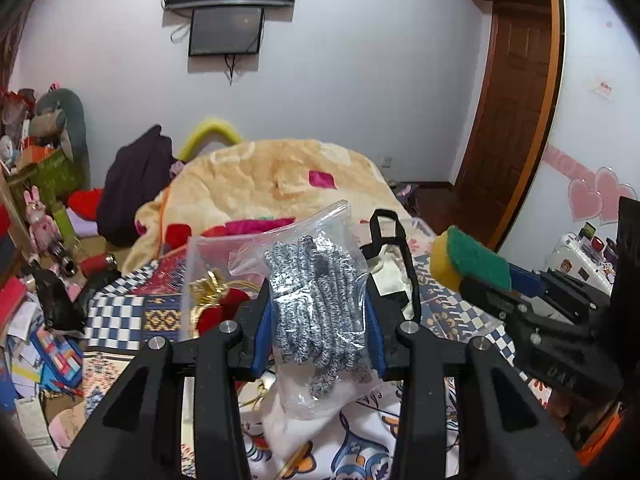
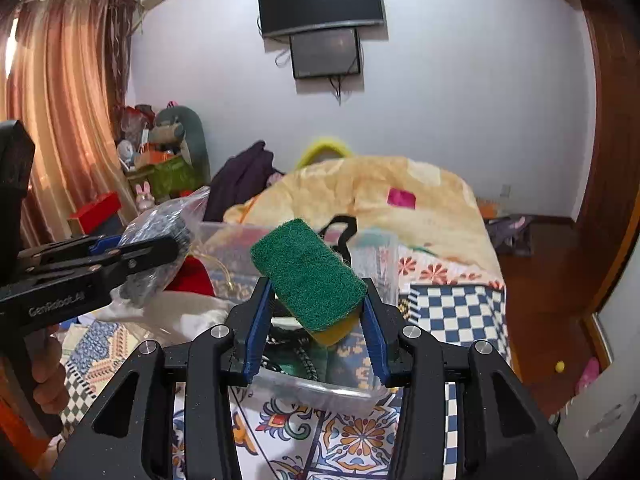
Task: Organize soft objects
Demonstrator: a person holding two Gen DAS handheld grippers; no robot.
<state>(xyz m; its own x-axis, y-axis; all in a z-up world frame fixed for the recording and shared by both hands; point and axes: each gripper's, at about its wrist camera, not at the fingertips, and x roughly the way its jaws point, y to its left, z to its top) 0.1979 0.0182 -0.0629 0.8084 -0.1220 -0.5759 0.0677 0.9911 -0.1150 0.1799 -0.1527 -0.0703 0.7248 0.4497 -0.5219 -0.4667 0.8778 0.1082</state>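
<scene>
My left gripper point(image 1: 318, 312) is shut on a clear plastic bag of grey-and-white knit gloves point(image 1: 316, 292) and holds it above the bed. It also shows at the left of the right wrist view point(image 2: 160, 248). My right gripper point(image 2: 318, 312) is shut on a yellow sponge with a green scouring face point(image 2: 308, 274) and holds it above a clear plastic bin point(image 2: 376, 256). The sponge also shows at the right of the left wrist view point(image 1: 472, 260). A cream tote bag with black handles point(image 1: 390, 268) lies in the bin.
The bed carries a patterned quilt point(image 2: 452, 312) and a heaped peach blanket point(image 1: 288, 176). A red plush item point(image 1: 216, 312) lies near the bin. Cluttered toys and boxes point(image 1: 44, 200) fill the floor at left. A wooden door point(image 1: 516, 120) stands at right.
</scene>
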